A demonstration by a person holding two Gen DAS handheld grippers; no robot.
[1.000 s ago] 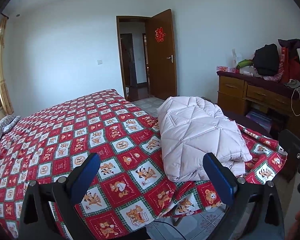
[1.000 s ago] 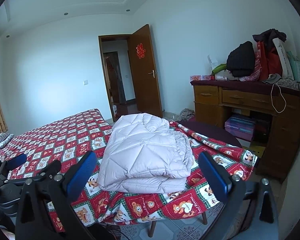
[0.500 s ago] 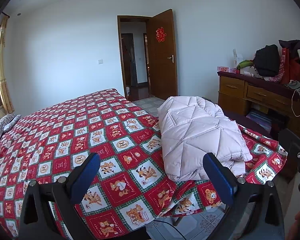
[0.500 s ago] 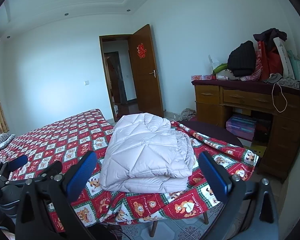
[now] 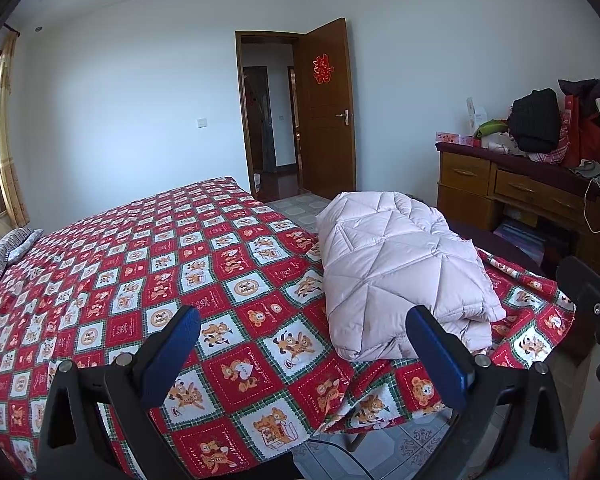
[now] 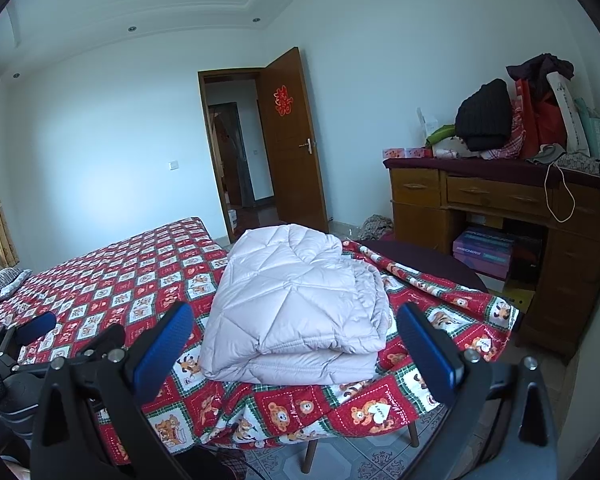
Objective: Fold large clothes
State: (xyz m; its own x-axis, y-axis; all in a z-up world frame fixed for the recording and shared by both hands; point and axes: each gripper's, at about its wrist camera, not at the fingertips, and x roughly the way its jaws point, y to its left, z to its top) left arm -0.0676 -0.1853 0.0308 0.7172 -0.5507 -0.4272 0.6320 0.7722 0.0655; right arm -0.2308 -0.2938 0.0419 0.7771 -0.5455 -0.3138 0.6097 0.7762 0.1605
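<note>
At the bottom of each view, the left claw point(image 5: 302, 344) and right claw point(image 6: 294, 340) gape wide, holding nothing. Beyond, centre frame, the folded quilted coat point(image 6: 296, 304) rests on the bed point(image 6: 112, 276) corner: likely light, puffy, slippery; best pinched at a stitched edge.

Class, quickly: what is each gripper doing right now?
Left gripper: open, holding nothing.
Right gripper: open, empty, facing the folded quilted coat.
</note>
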